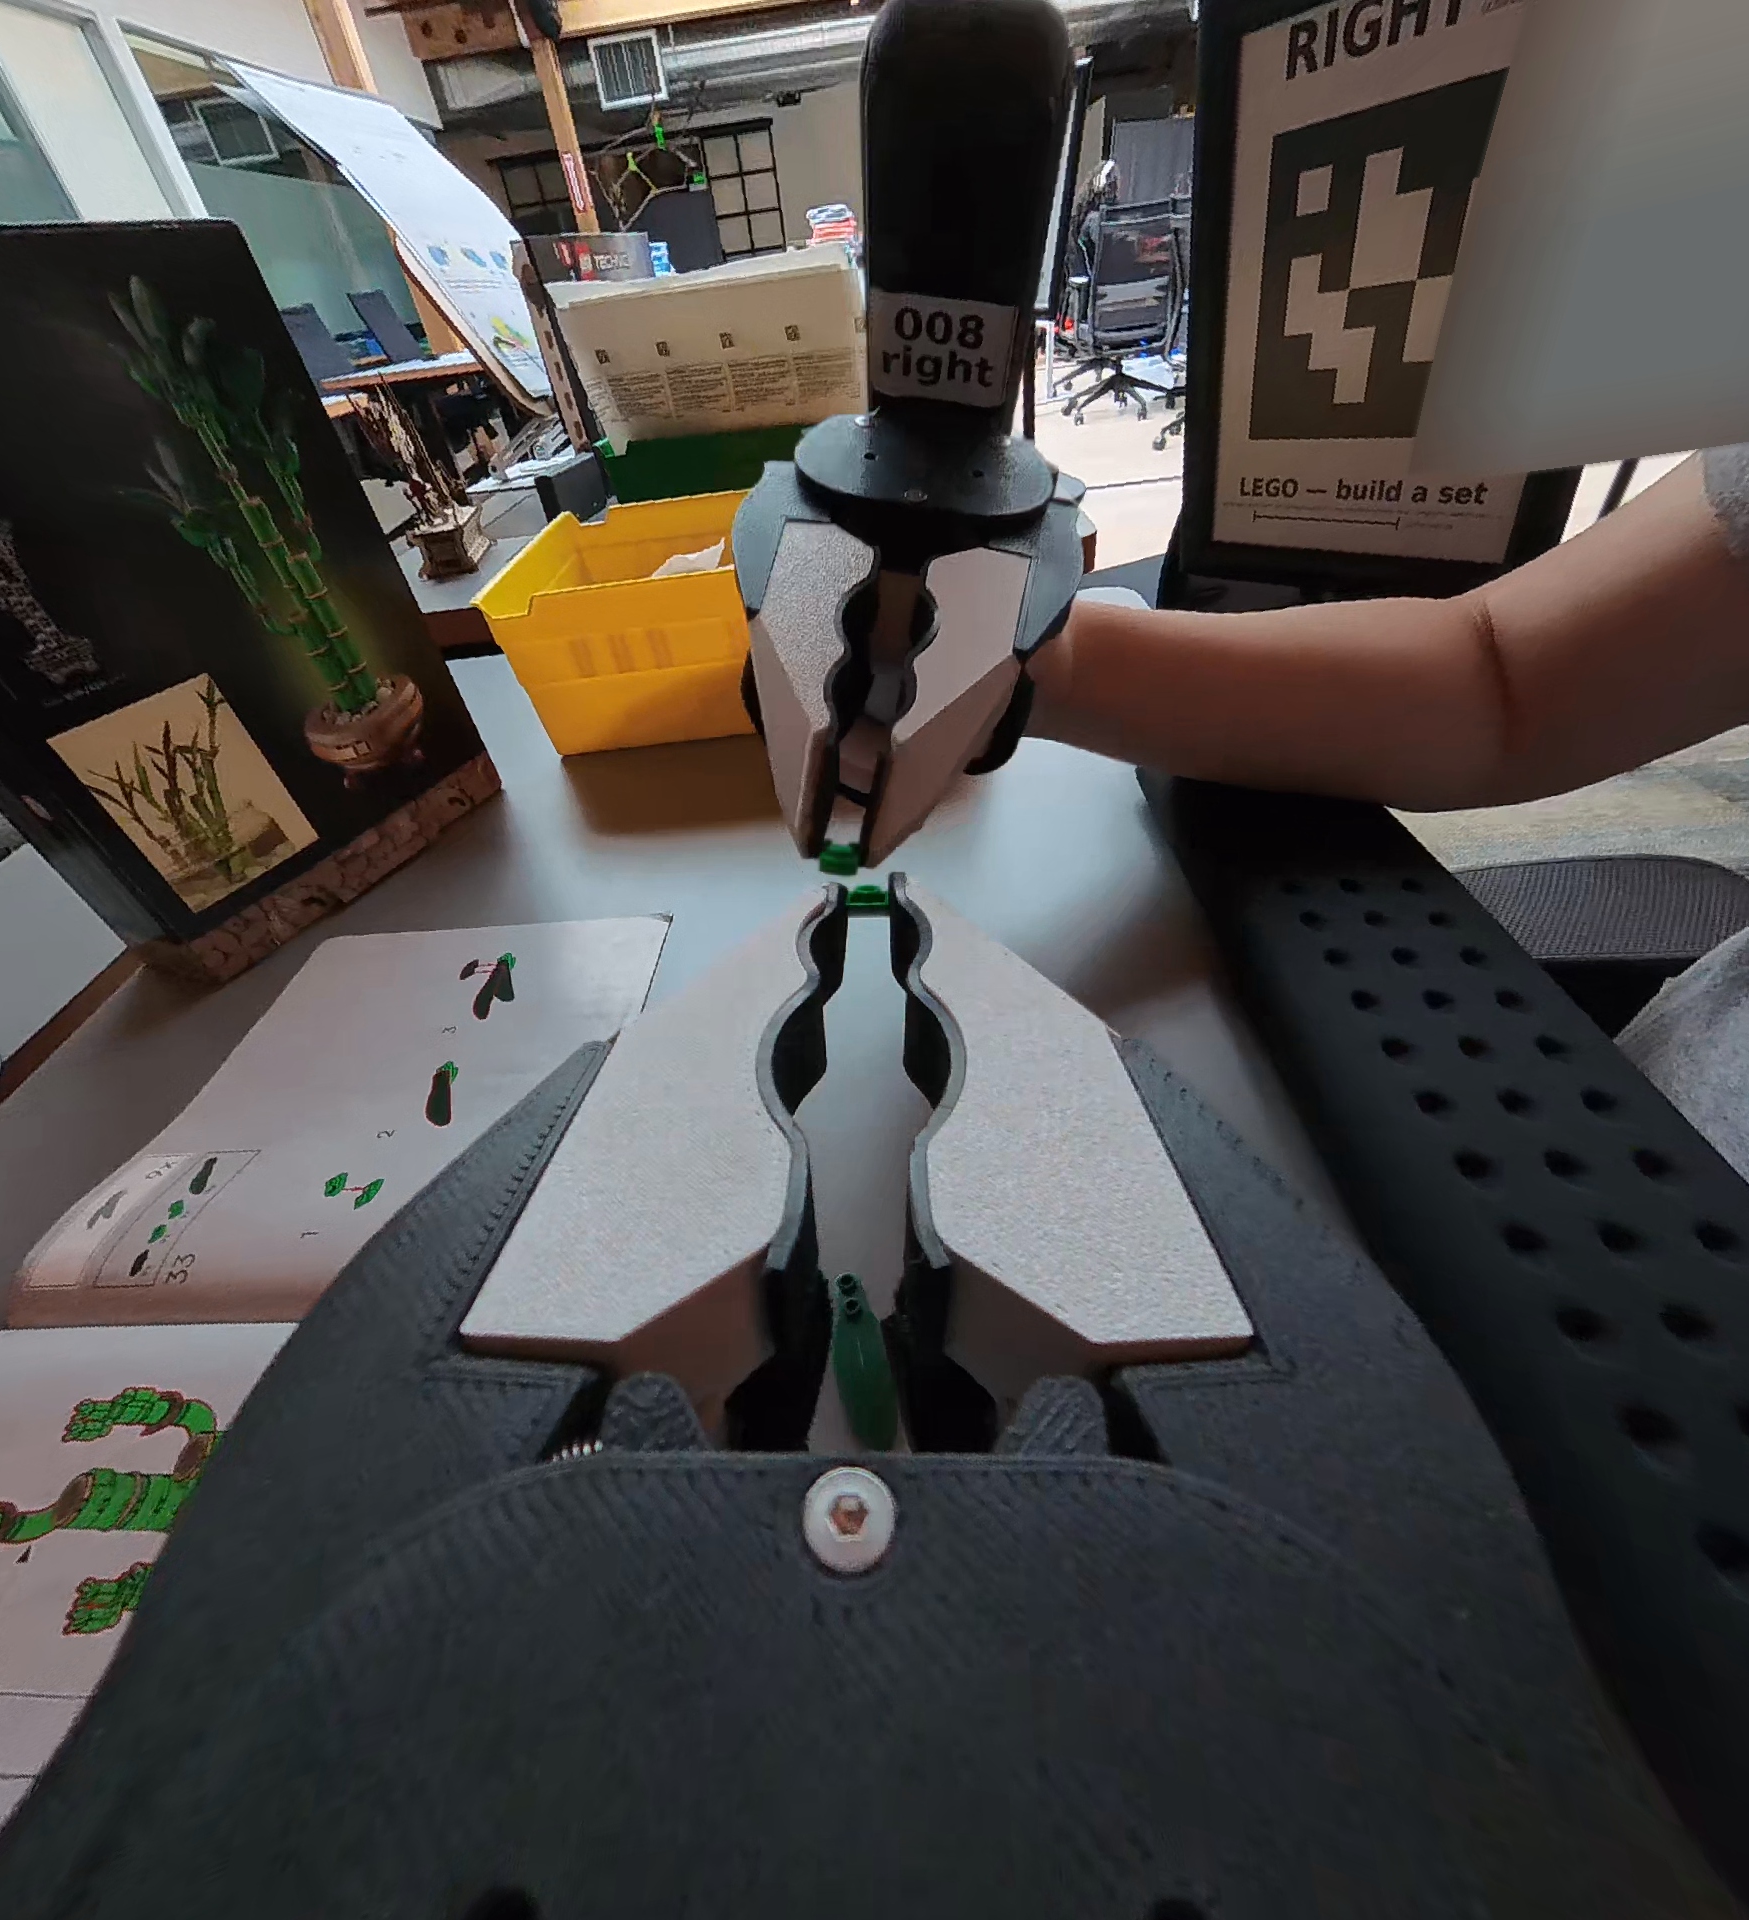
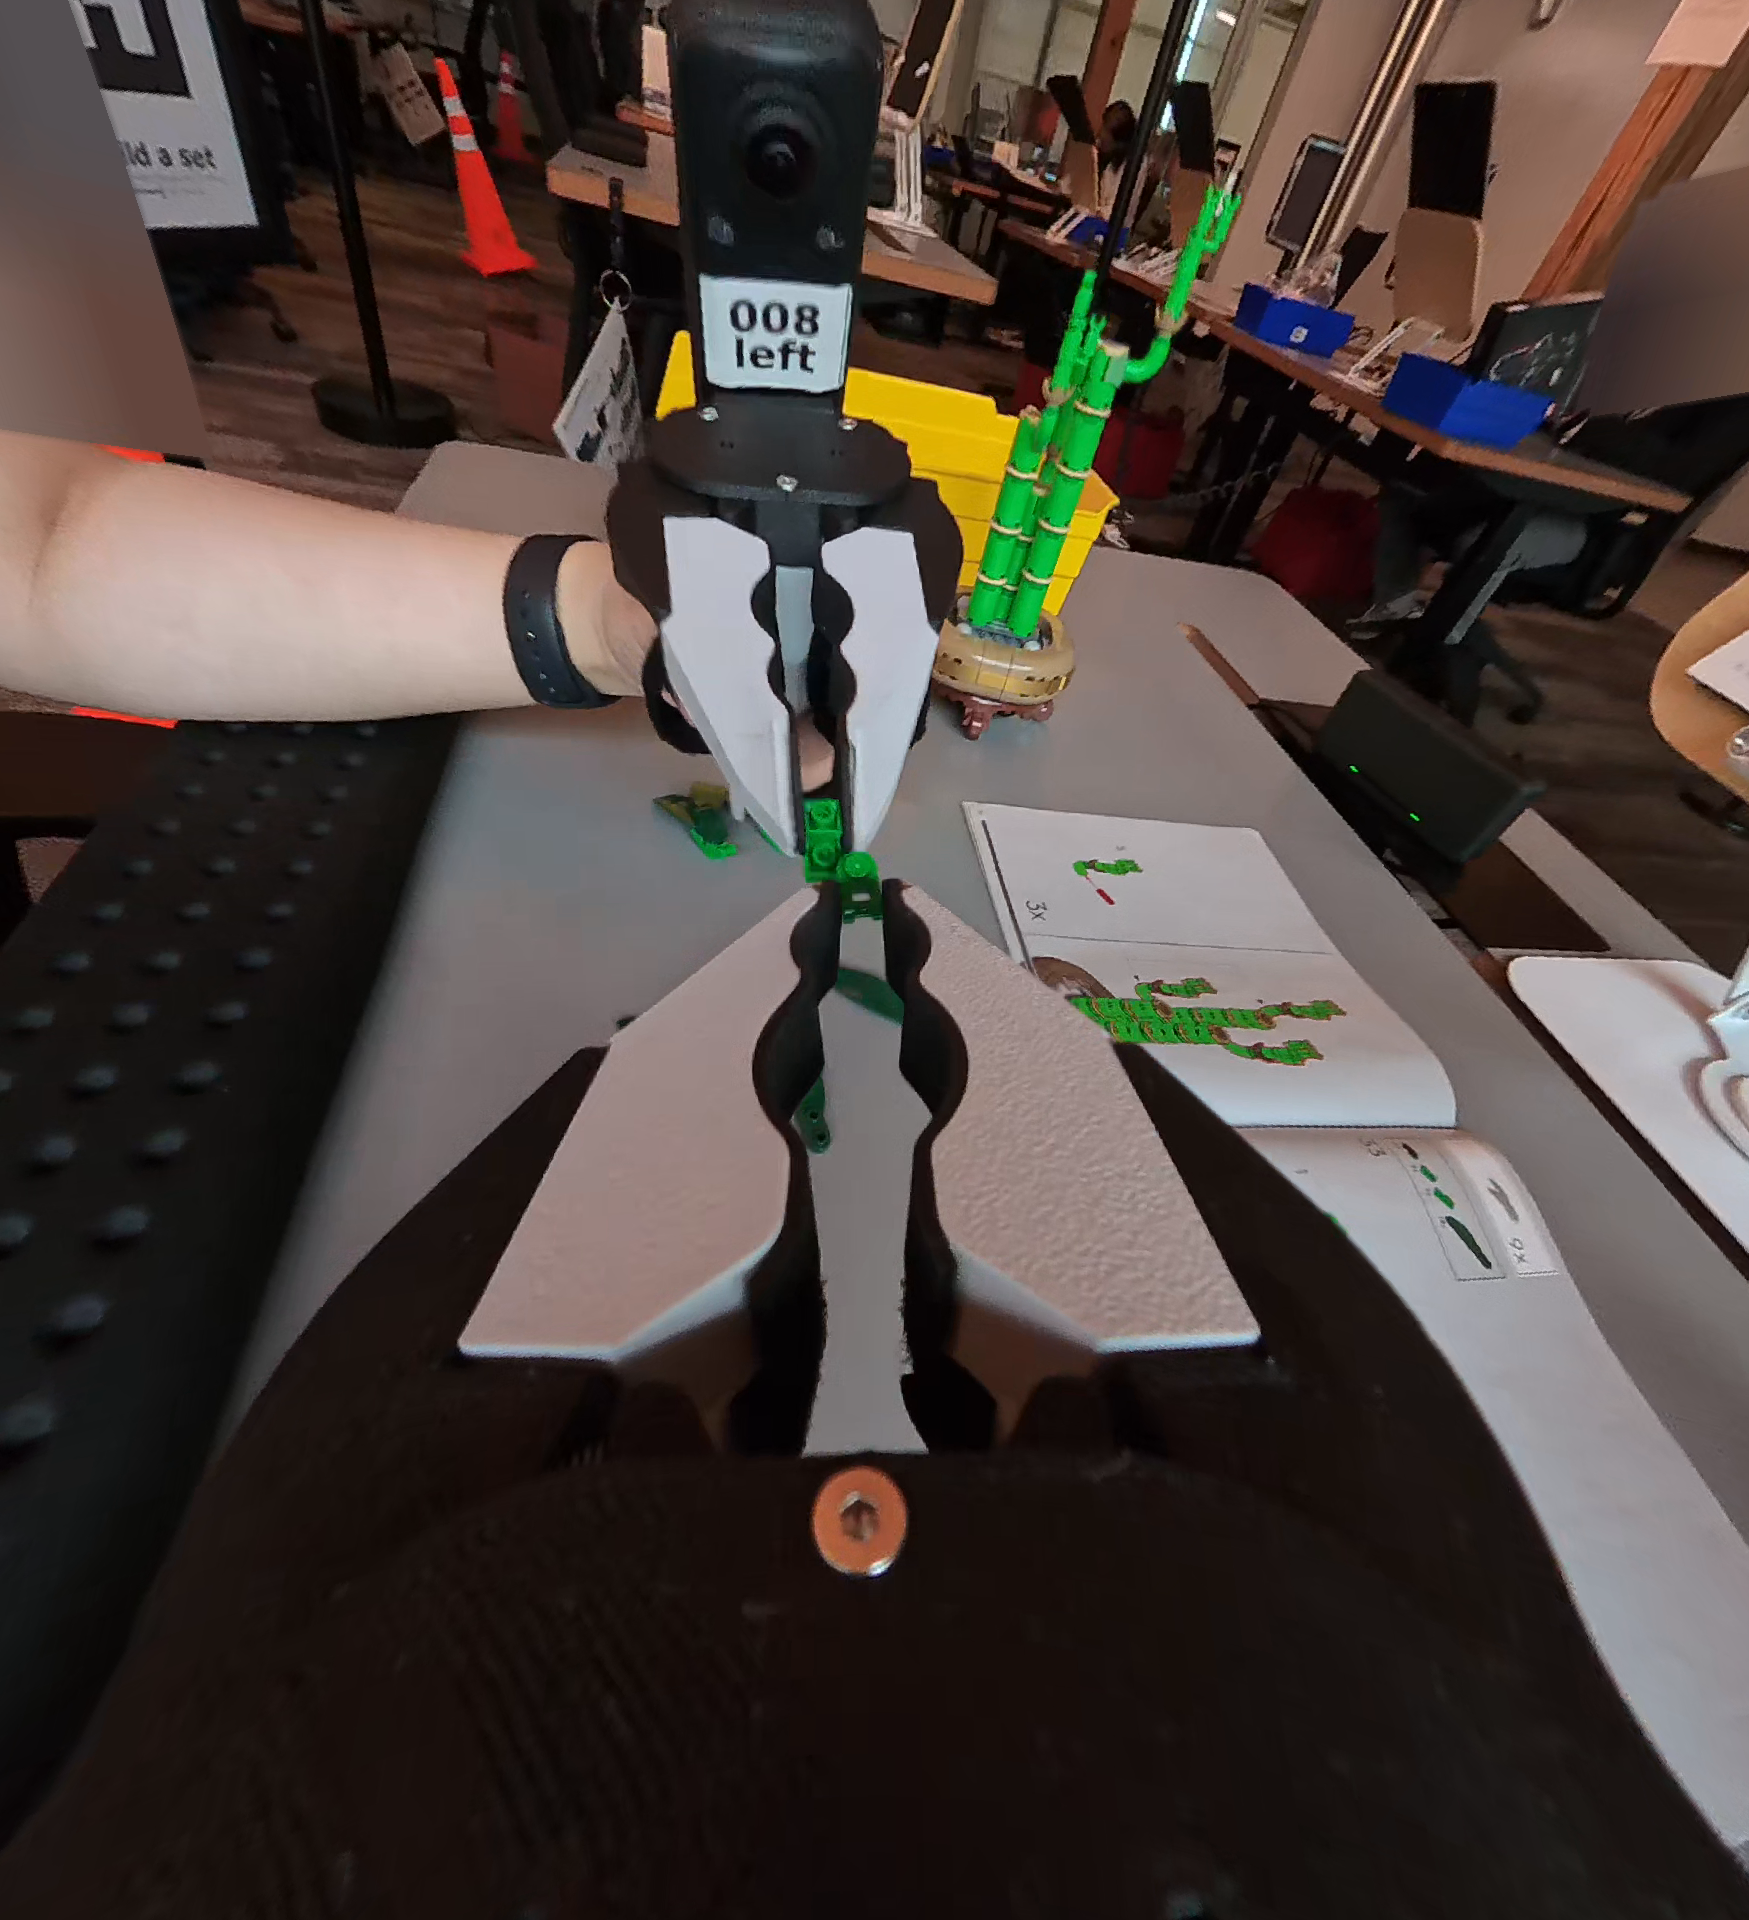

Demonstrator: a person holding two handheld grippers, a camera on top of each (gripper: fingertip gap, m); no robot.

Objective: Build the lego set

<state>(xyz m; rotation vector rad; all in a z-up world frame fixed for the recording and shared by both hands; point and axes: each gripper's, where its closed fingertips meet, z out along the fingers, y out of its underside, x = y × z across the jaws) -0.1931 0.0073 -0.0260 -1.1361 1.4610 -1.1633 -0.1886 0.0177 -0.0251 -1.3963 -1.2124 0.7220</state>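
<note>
My left gripper (image 1: 865, 891) is shut on a small bright green plate (image 1: 866, 898), which also shows in the right wrist view (image 2: 822, 837). My right gripper (image 2: 857, 900) is shut on a small green bracket piece (image 2: 859, 883), seen from the left wrist view as a green stud piece (image 1: 838, 858). The two grippers face each other tip to tip above the grey table (image 1: 1036, 862). The two pieces are almost touching; I cannot tell whether they are joined. A dark green leaf piece (image 1: 862, 1361) lies on the table below.
The open instruction booklet (image 2: 1213, 997) lies right of centre. The green bamboo model (image 2: 1046, 499) in its tan pot stands behind it, before a yellow bin (image 1: 621, 644). The set's box (image 1: 174, 571) stands at left. Loose green pieces (image 2: 698, 821) lie near the left gripper. A black perforated surface (image 2: 122, 987) borders the table.
</note>
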